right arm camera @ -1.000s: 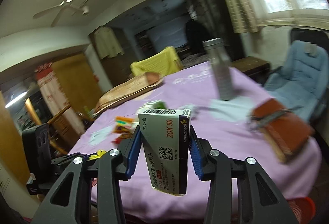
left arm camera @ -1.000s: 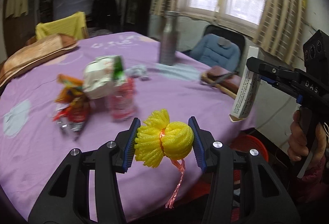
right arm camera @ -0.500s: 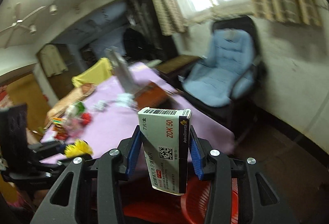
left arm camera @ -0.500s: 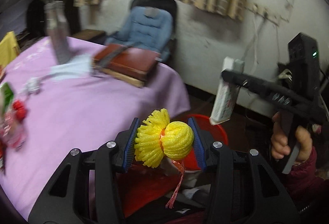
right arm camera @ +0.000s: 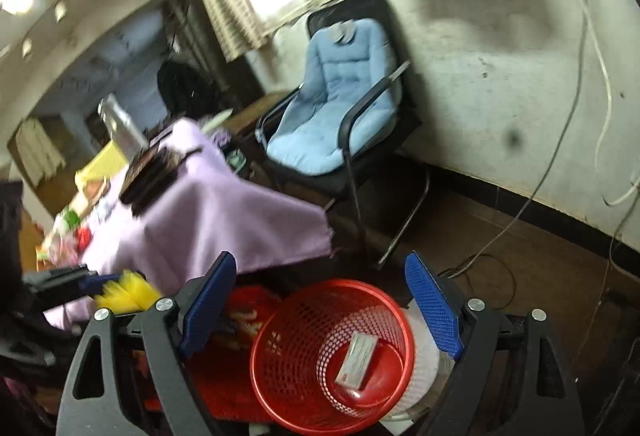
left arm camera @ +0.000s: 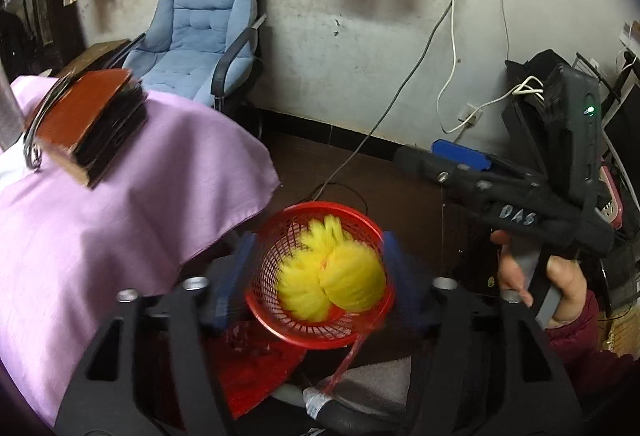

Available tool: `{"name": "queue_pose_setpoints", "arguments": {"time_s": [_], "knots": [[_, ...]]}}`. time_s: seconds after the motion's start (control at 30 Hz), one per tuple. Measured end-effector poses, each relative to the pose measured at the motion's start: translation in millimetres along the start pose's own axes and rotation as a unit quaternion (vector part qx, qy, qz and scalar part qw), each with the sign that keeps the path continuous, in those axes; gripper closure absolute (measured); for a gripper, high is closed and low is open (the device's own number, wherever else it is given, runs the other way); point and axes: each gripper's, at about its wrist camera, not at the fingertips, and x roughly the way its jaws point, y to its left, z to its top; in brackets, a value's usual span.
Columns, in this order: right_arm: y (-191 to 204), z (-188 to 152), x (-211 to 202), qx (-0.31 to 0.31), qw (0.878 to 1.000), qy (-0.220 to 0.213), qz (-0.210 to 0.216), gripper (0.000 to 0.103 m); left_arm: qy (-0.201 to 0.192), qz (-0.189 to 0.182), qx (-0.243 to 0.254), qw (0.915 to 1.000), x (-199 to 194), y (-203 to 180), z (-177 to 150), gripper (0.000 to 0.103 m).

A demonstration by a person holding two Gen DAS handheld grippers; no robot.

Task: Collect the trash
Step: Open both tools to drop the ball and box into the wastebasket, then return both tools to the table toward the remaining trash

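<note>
The medicine box (right arm camera: 356, 358) is now released into the red mesh basket (right arm camera: 280, 380); right gripper (right arm camera: 328, 310) is wide. The yellow foam net (left arm camera: 330, 278) is being dropped from the opened left gripper (left arm camera: 316, 276).

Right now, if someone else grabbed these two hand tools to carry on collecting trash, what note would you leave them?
Right gripper: open and empty, above the red basket.
Left gripper: jaws spread wider than the yellow foam net, which is blurred and looks loose over the basket.
Done: the medicine box lies in the basket.
Left: check that the net lands inside, then fetch the blurry wrappers on the purple table.
</note>
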Motion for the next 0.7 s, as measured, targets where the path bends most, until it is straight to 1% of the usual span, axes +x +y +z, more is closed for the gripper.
{"name": "queue_pose_setpoints", "arguments": {"time_s": [0.03, 0.07, 0.2, 0.27, 0.37, 0.5, 0.53, 0.67, 0.7], "knots": [[-4.3, 0.6, -2.4, 0.005, 1.000, -0.004, 0.000, 0.018, -0.004, 0.004, 0.002, 1.0000, 0.6, -2.4, 1.5, 0.021], [-6.1, 0.9, -5.8, 0.007, 1.000, -0.008, 0.000, 0.018, -0.009, 0.009, 0.003, 0.9999, -0.4, -4.4, 2.4, 0.018], [-5.4, 0.3, -11.1, 0.009, 1.000, -0.017, 0.005, 0.018, -0.023, 0.027, 0.004, 0.9994, -10.3, -1.7, 2.1, 0.016], [-1.4, 0.6, -11.7, 0.006, 1.000, -0.017, 0.010, 0.018, -0.033, 0.039, -0.004, 0.9987, -19.5, 5.1, 0.5, 0.012], [10.2, 1.8, -14.9, -0.004, 1.000, -0.018, 0.015, 0.017, -0.043, 0.052, -0.018, 0.9975, -33.5, 16.9, -2.1, 0.012], [29.0, 4.0, -21.5, -0.017, 0.999, -0.027, 0.018, 0.008, -0.062, 0.071, -0.040, 0.9948, -55.9, 33.8, -10.3, 0.011], [34.8, 4.8, -23.4, -0.023, 0.999, -0.030, 0.016, 0.006, -0.068, 0.074, -0.046, 0.9939, -62.2, 37.9, -12.5, 0.010], [60.2, 8.1, -32.7, -0.053, 0.998, -0.044, 0.002, 0.006, -0.092, 0.092, -0.062, 0.9895, -86.8, 50.2, -21.1, 0.009], [70.9, 9.0, -36.1, -0.067, 0.996, -0.050, -0.009, 0.006, -0.098, 0.097, -0.065, 0.9883, -92.5, 52.4, -23.7, 0.009]]}}
